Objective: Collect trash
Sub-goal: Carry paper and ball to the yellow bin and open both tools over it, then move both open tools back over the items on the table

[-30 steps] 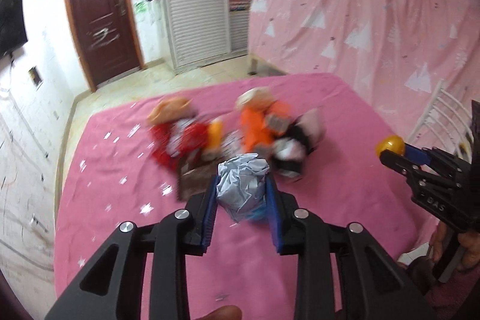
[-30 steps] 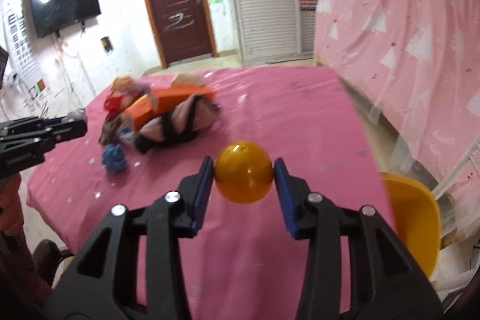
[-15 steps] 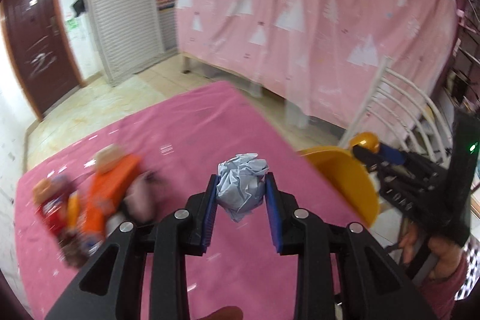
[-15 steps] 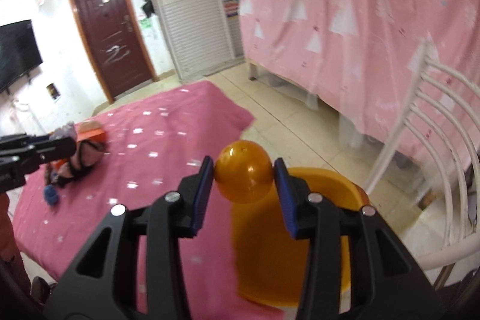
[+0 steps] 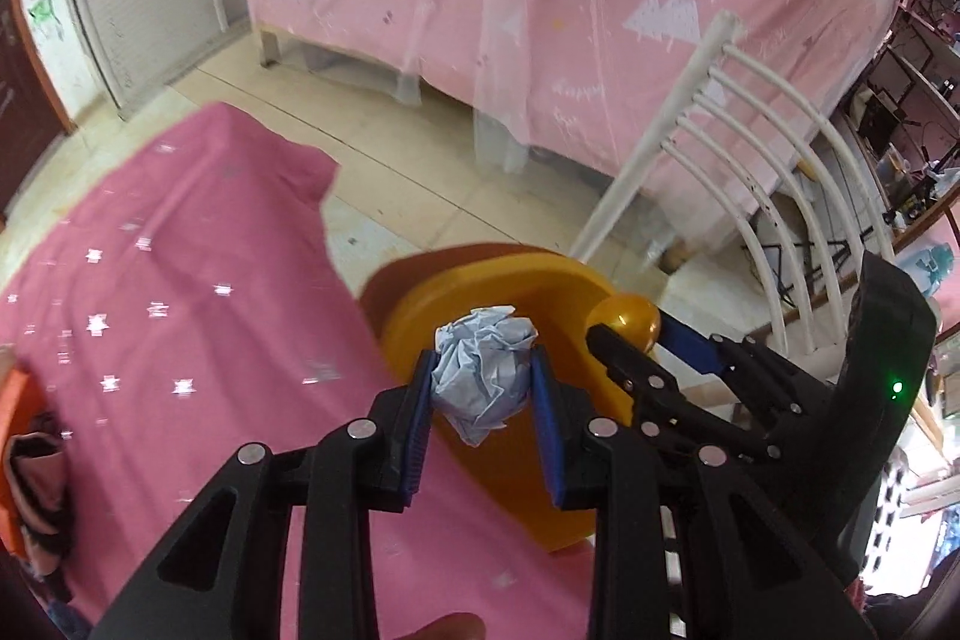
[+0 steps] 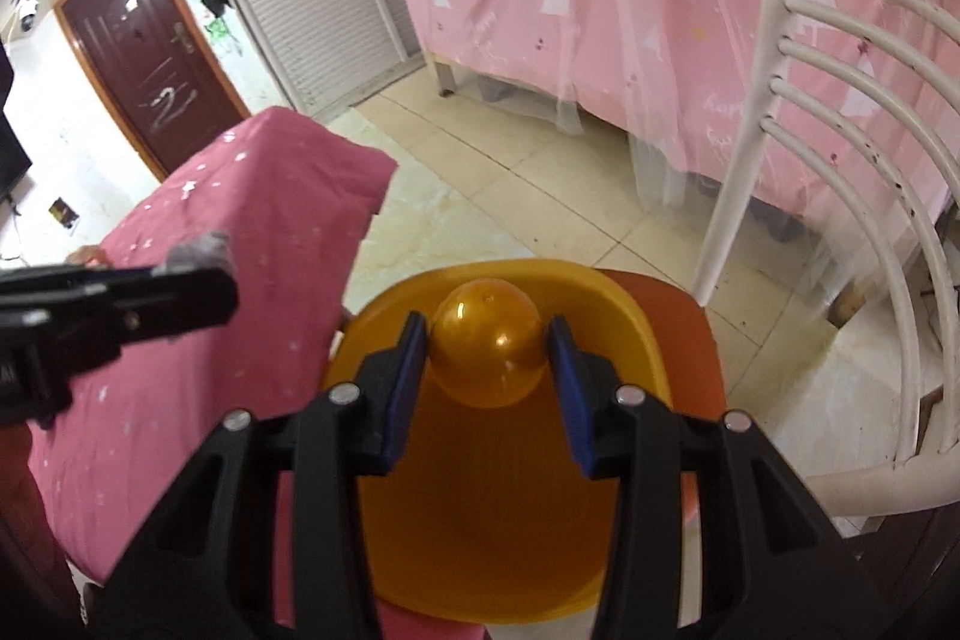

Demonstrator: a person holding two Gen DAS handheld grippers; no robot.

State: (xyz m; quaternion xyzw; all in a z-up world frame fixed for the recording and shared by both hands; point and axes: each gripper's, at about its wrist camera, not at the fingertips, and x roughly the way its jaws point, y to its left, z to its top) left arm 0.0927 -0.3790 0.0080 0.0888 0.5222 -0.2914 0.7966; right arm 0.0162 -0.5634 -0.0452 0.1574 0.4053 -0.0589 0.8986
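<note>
A pink curtain (image 6: 630, 10) printed with white trees hangs at twelve o'clock over the tiled floor (image 6: 510, 196). A white slatted chair back (image 6: 840, 112) stands at three o'clock. At ten o'clock are a dark brown door (image 6: 150, 64) and a white louvred cabinet (image 6: 312, 10).

- Paper wad (image 5: 483, 373): pale blue-grey.
- Ball (image 6: 487, 343): glossy golden orange.
- Bin (image 6: 510, 514): orange-yellow.
- Left tool (image 5: 483, 394): black with blue pads.
- Right tool (image 6: 487, 370): black with blue pads.
- Table (image 5: 180, 292) cloth: magenta pink with small white stars.
- Curtain (image 5: 540, 10): light pink, printed with white trees.
- Chair (image 6: 840, 130): white.
- Door (image 6: 144, 64): dark brown.
- Floor (image 6: 510, 196): beige tiles.
</note>
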